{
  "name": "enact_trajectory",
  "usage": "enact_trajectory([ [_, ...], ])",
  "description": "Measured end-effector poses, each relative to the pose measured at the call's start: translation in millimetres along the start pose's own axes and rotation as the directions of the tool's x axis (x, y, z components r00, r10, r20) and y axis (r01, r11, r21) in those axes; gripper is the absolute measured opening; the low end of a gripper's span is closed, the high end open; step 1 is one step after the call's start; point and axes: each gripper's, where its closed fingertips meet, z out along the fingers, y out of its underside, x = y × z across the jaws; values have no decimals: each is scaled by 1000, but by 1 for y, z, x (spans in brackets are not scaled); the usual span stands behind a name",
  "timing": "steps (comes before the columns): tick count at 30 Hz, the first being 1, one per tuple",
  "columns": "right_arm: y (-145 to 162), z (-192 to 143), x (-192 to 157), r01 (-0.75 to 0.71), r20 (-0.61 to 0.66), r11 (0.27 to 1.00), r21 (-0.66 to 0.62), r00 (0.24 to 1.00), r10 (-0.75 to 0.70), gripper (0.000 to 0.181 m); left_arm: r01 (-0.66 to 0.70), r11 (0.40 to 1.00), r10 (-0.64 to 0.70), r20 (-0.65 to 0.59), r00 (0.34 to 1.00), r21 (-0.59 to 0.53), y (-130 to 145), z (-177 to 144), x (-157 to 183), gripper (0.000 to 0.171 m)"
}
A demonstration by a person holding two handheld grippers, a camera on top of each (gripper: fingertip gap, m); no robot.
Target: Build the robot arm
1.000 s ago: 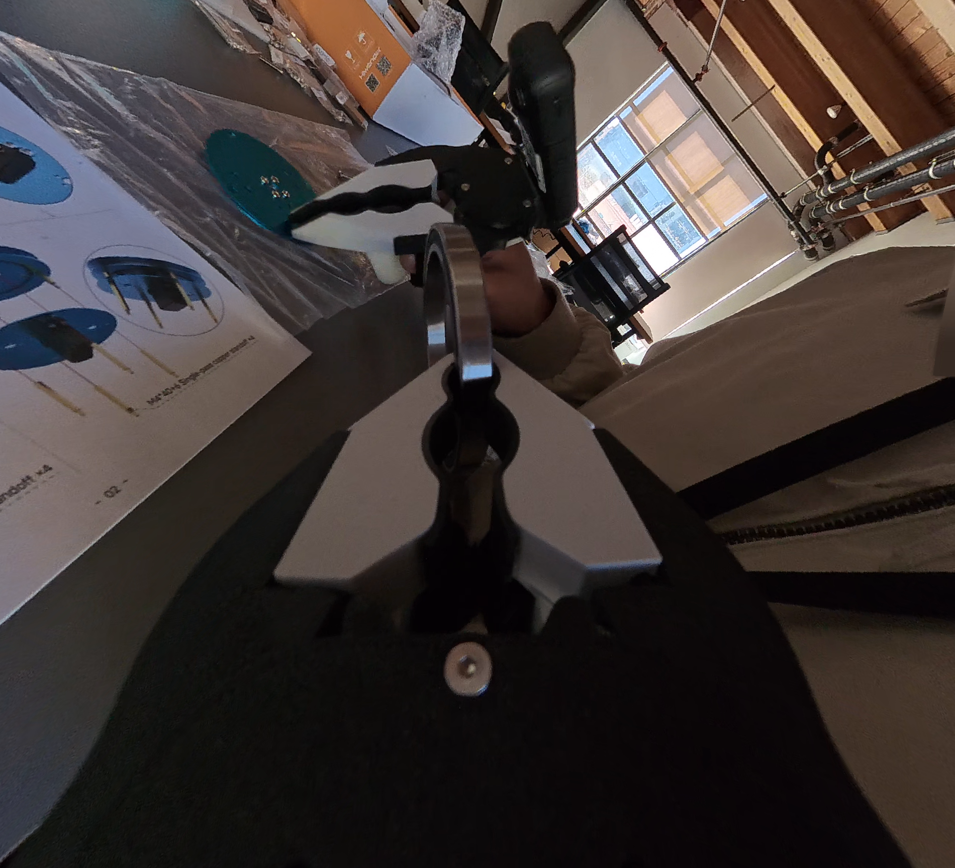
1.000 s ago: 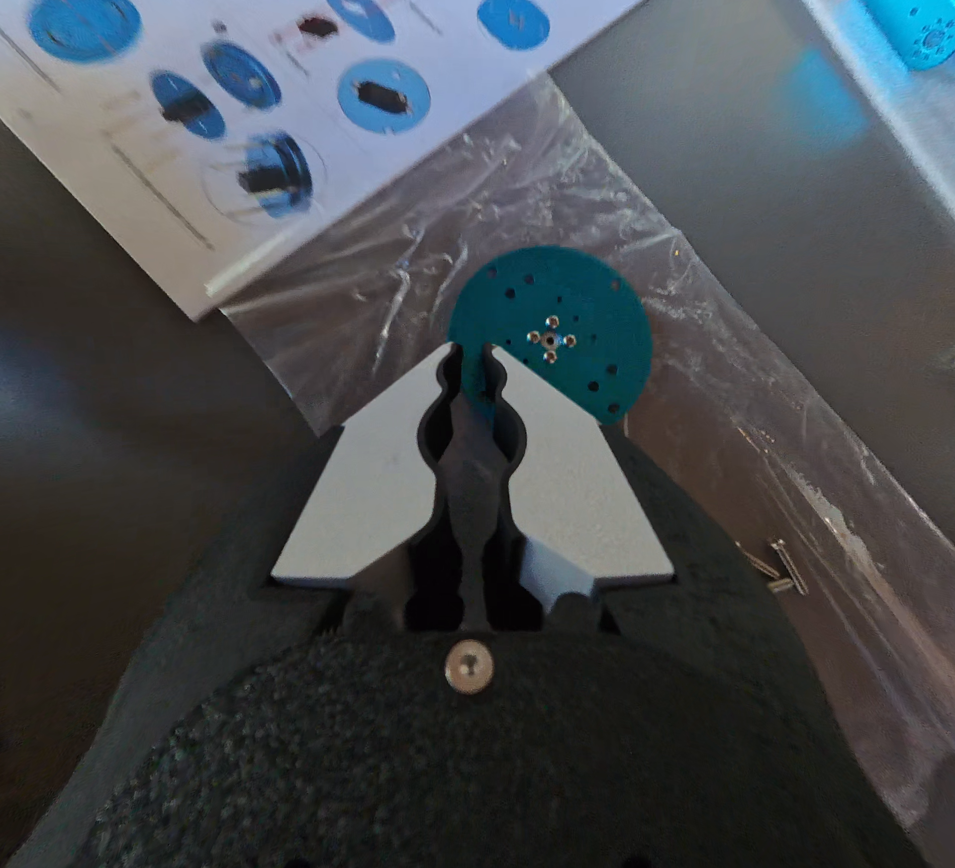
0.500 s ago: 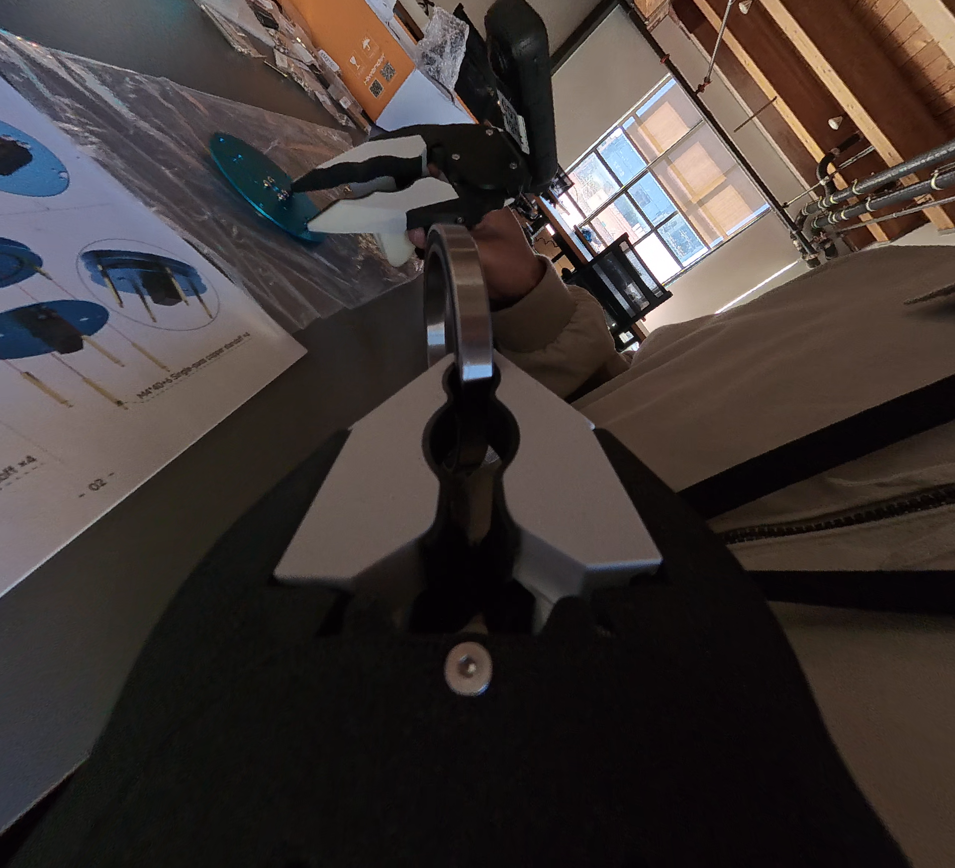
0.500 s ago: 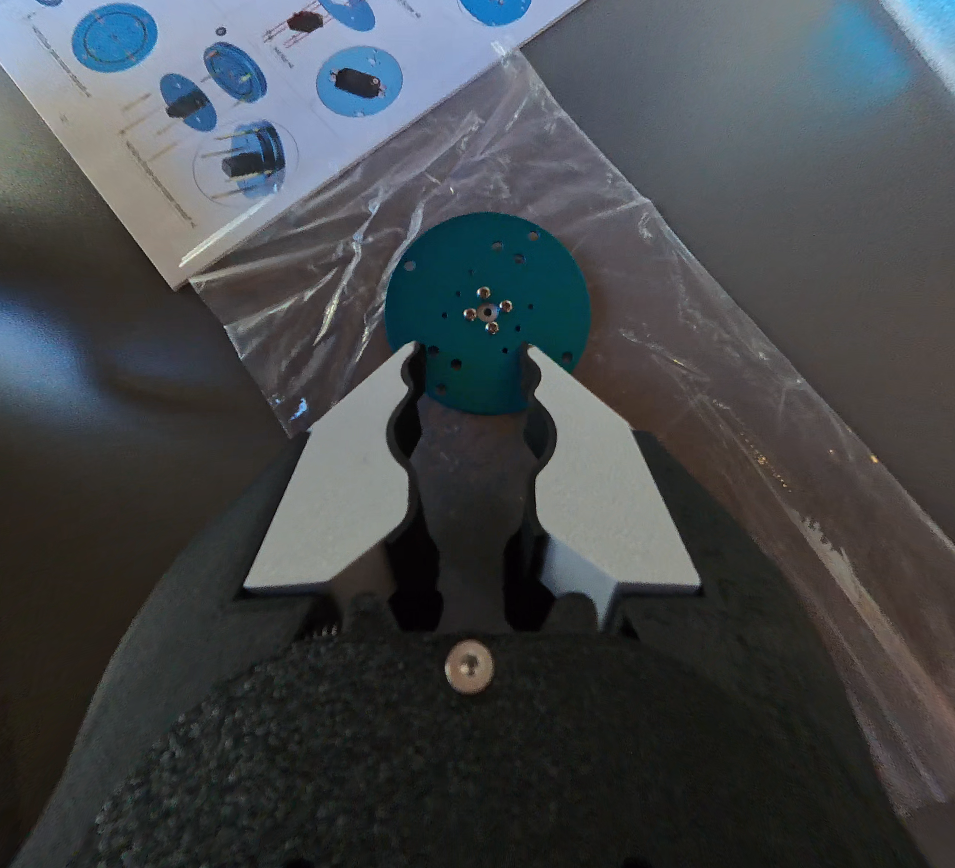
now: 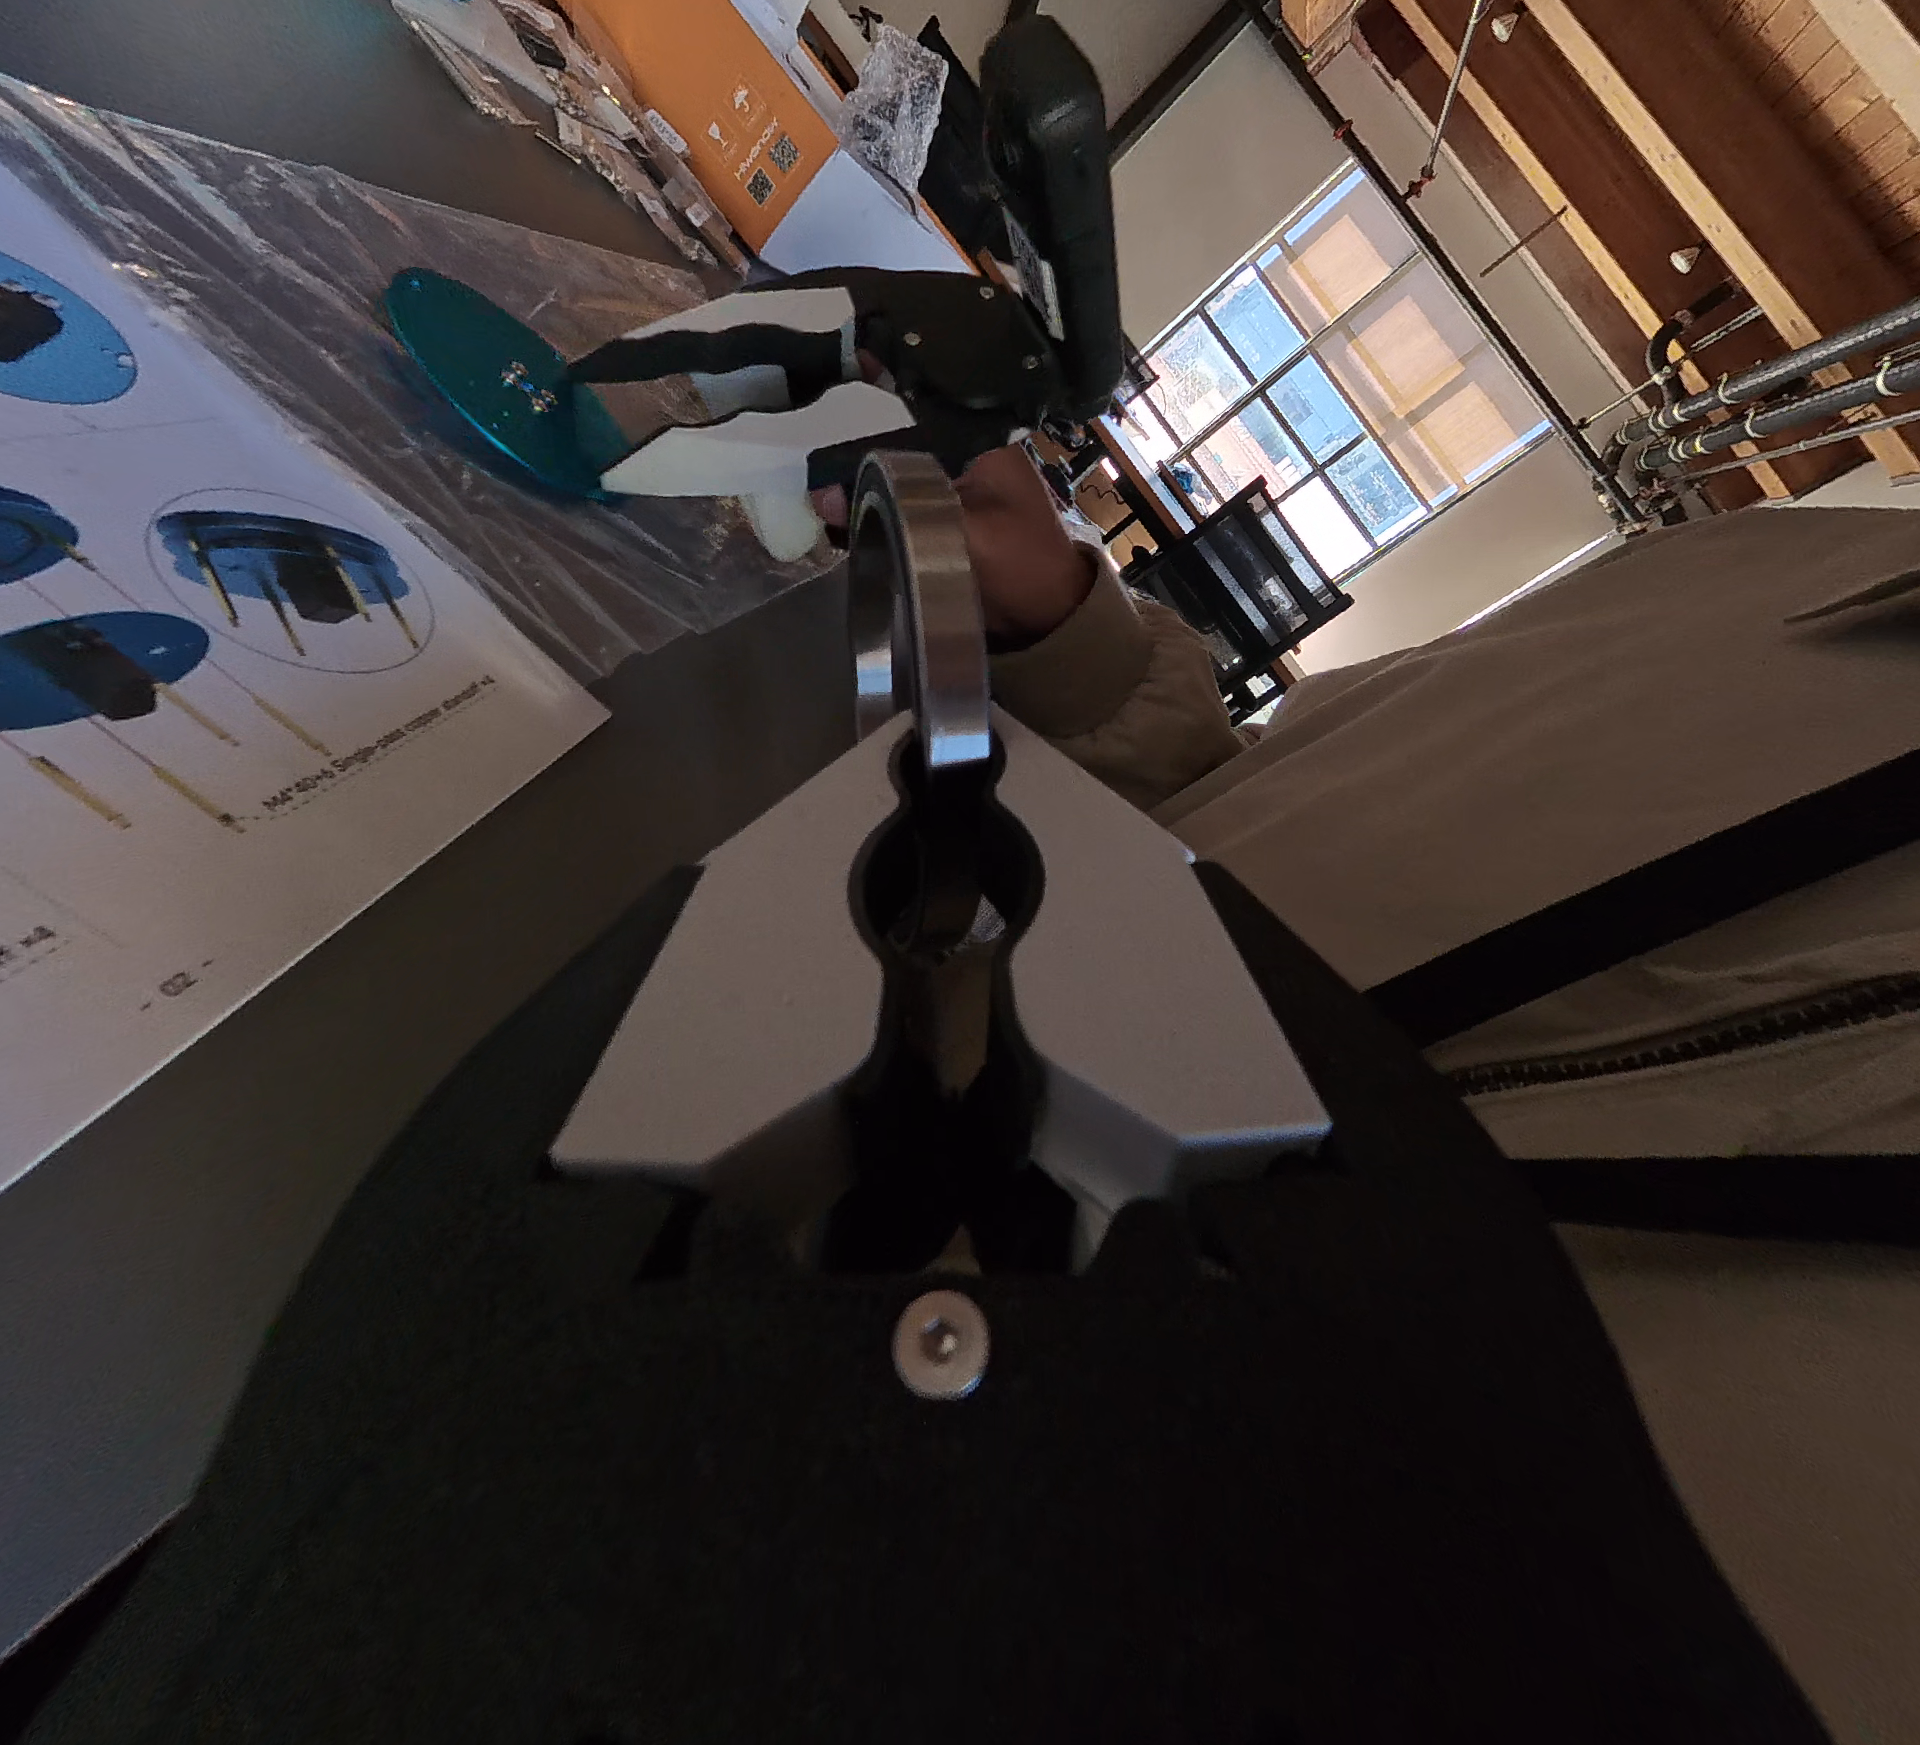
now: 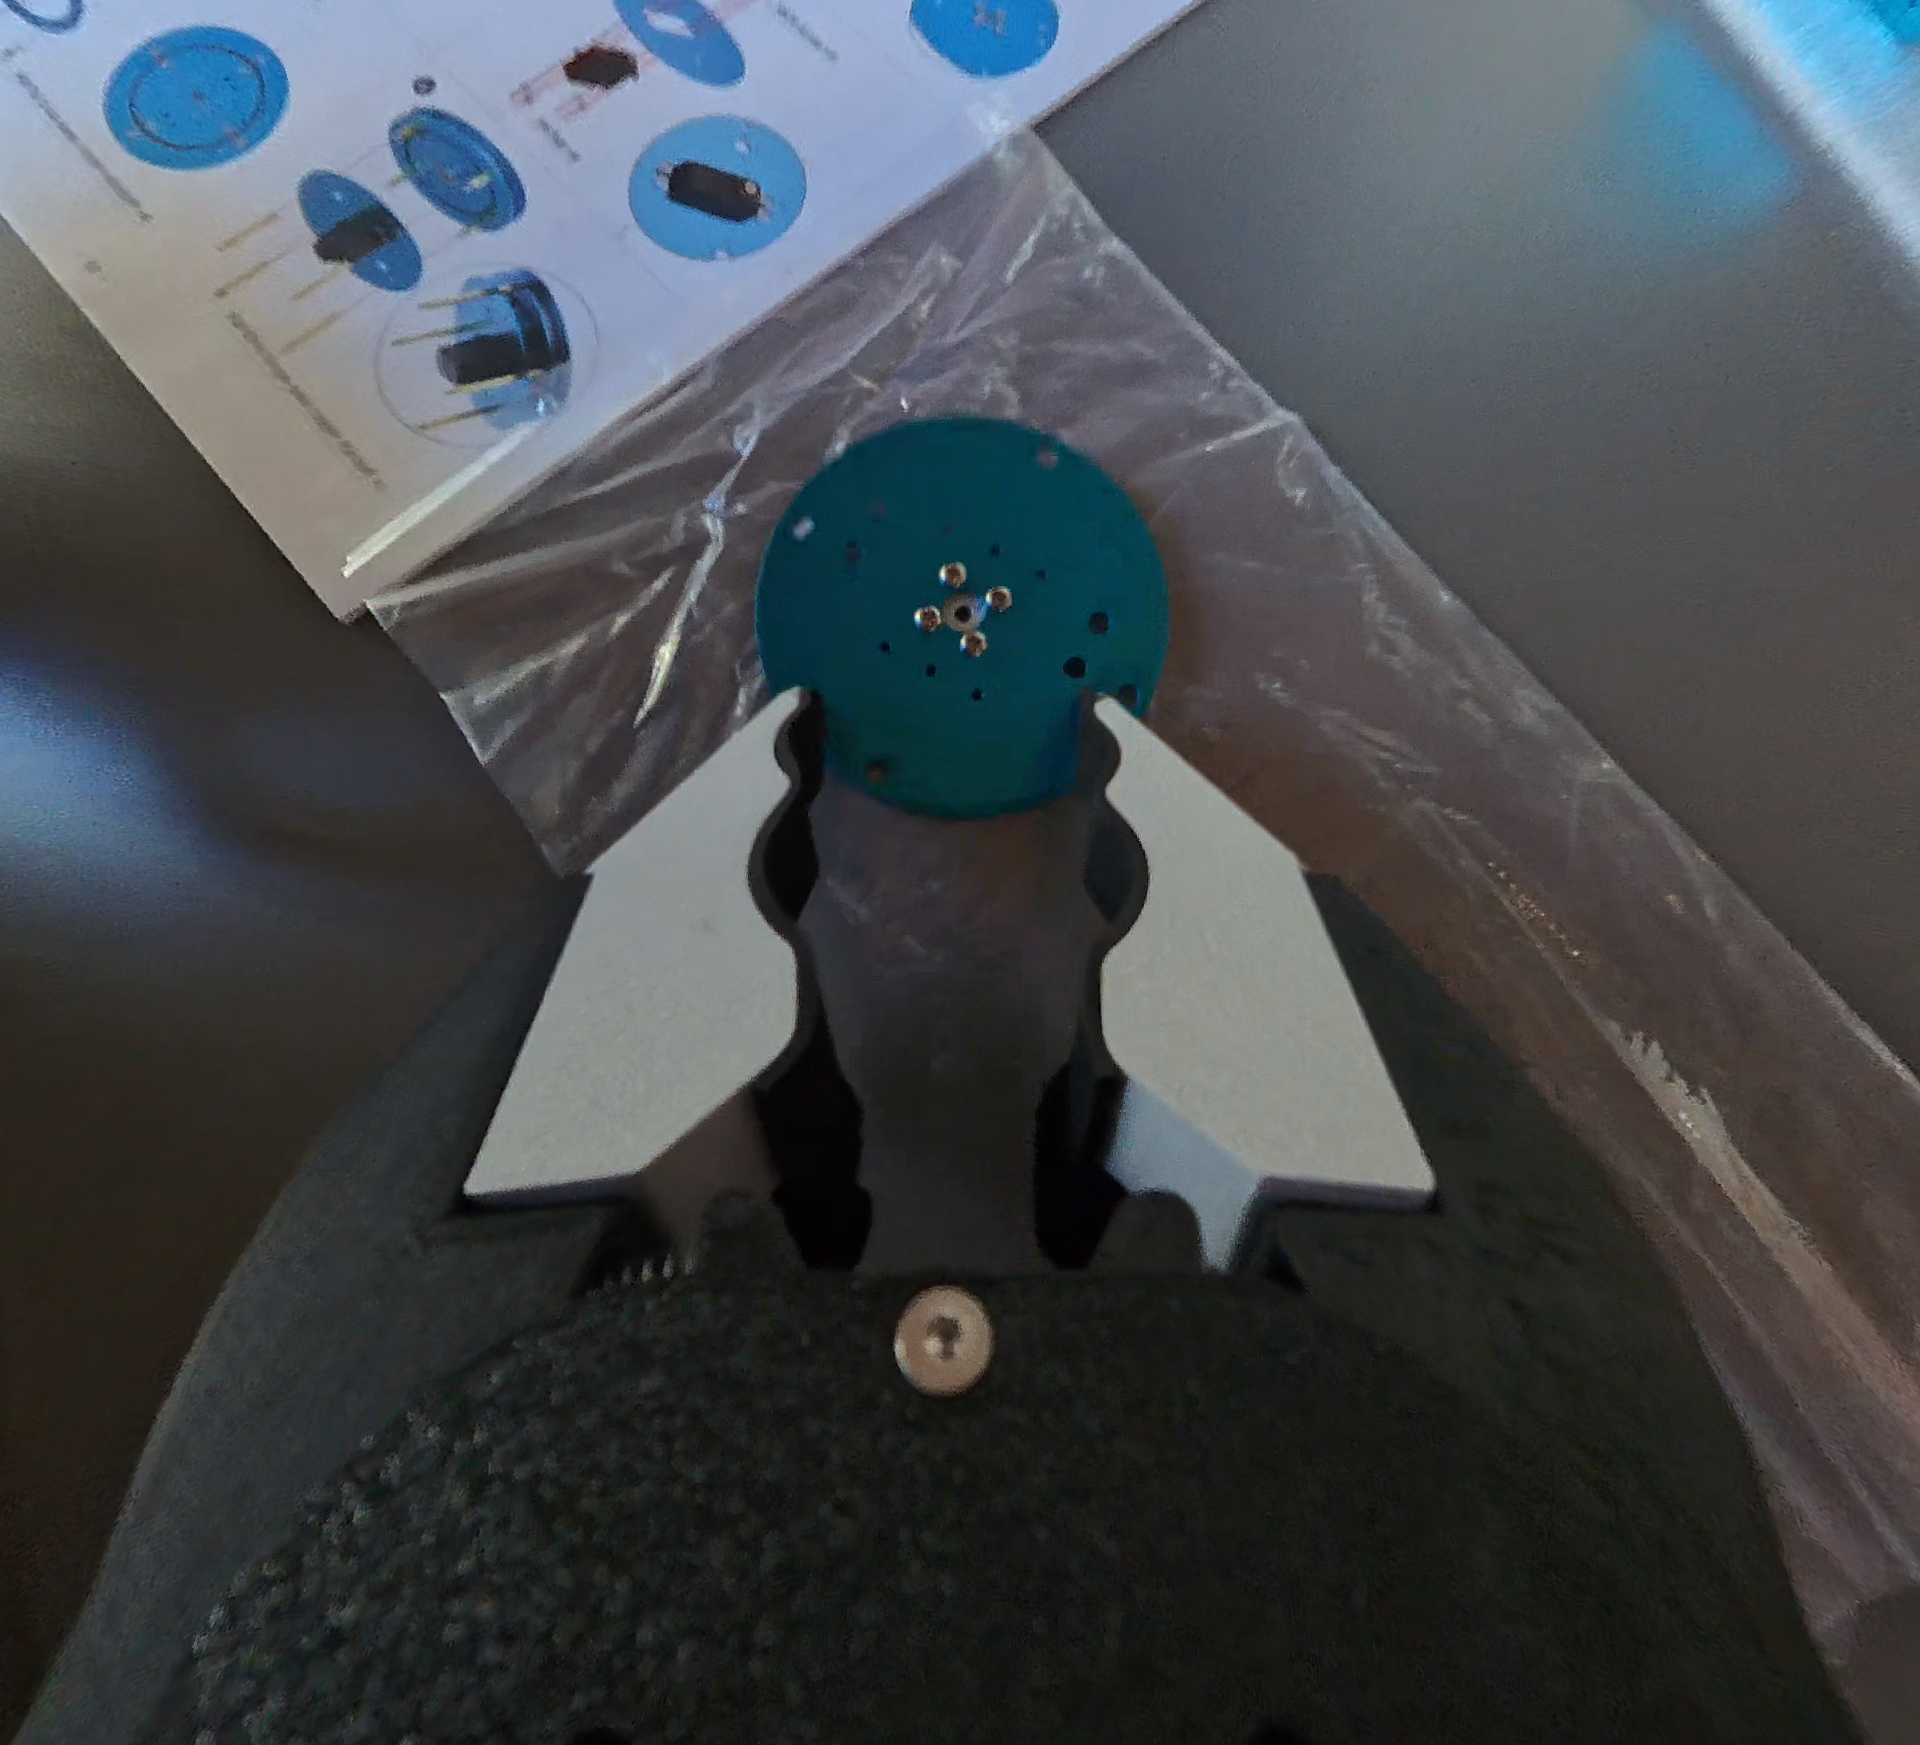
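Two tools: left (image 5: 940,750) pinches steel ring (image 5: 914,604); right (image 6: 951,708) straddles perforated teal disc (image 6: 961,625).

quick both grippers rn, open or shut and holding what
Left gripper: shut on the metal ring, held upright on edge.
Right gripper: open, holding nothing, fingers either side of the teal disc on the plastic bag.

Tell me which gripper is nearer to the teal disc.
Right. The right gripper is open around the teal disc; the left gripper holds a metal ring farther away.
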Motion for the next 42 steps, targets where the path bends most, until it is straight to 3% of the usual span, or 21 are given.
enact_trajectory([
  [6,-1,0,3,21,21,1000,3,1000,-21,47,1,1000,-1,-1,1000,6,0,-1,1,4],
  [9,-2,2,10,34,32,999,-8,999,-33,37,-2,1000,2,-3,1000,4,0,0,2,5],
  [13,-4,2,24,84,-15,996,-37,996,-85,41,-1,1000,1,-6,1000,11,0,1,3,4],
  [16,-11,-2,15,95,30,995,-12,995,-95,45,0,1000,0,-1,1000,18,0,0,2,4],
  [22,-10,15,7,117,24,993,-26,993,-116,89,9,1000,-9,-4,1000,22,-1,1,1,4],
  [25,-8,15,6,110,79,993,-41,991,-106,76,12,1000,-12,-9,1000,24,-1,1,2,4],
  [34,-1,9,16,443,370,890,-113,850,-376,70,10,1000,-10,-14,1000,30,-2,2,2,4],
  [38,0,3,19,451,416,884,-123,832,-367,76,13,999,-13,-15,1000,34,-2,4,1,3],
  [42,-10,-8,11,350,377,936,-19,870,-318,74,33,999,-32,-22,999,40,-3,4,-1,3],
])
